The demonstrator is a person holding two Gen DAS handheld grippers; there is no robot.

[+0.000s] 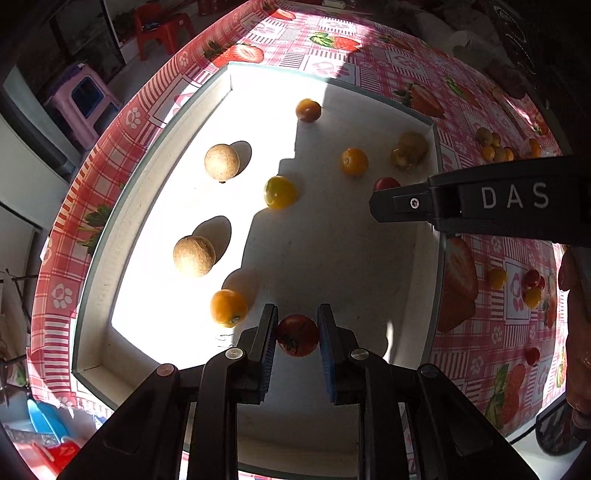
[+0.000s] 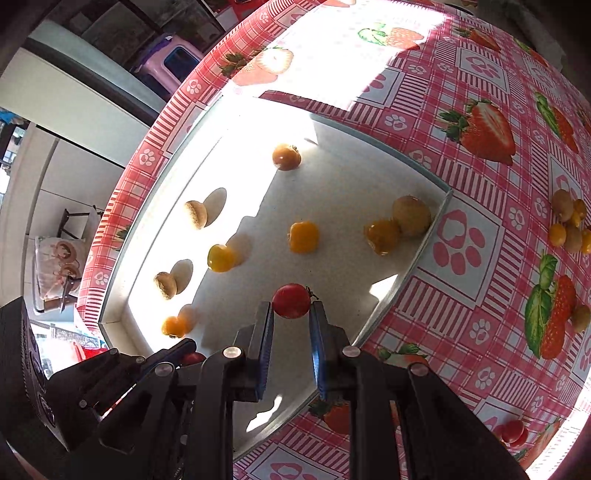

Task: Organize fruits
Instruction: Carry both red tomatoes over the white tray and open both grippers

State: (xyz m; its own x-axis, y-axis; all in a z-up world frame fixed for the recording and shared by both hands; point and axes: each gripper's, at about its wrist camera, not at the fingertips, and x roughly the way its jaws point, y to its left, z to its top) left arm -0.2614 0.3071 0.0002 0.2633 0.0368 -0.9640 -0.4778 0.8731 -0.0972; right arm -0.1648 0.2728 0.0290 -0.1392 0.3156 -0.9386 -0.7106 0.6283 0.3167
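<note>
A white shallow tray [image 1: 428,258] lies on the strawberry tablecloth; it also shows in the right wrist view [image 2: 417,269]. Inside lie yellow-orange tomatoes [image 1: 354,161] and tan round fruits [image 1: 221,162]. My left gripper [image 1: 297,325] is shut on a dark red tomato [image 1: 297,335] low over the tray's near end. My right gripper [image 2: 291,308] is shut on a bright red tomato [image 2: 291,300] above the tray's right part; it enters the left wrist view [image 1: 373,203] from the right, with the red tomato [image 1: 386,182] behind its fingertip.
Loose fruits lie on the tablecloth to the right of the tray: a yellow and tan cluster [image 2: 570,229] and red tomatoes [image 2: 513,431]. A pink stool [image 2: 173,62] and a red stool [image 1: 162,29] stand beyond the table edge.
</note>
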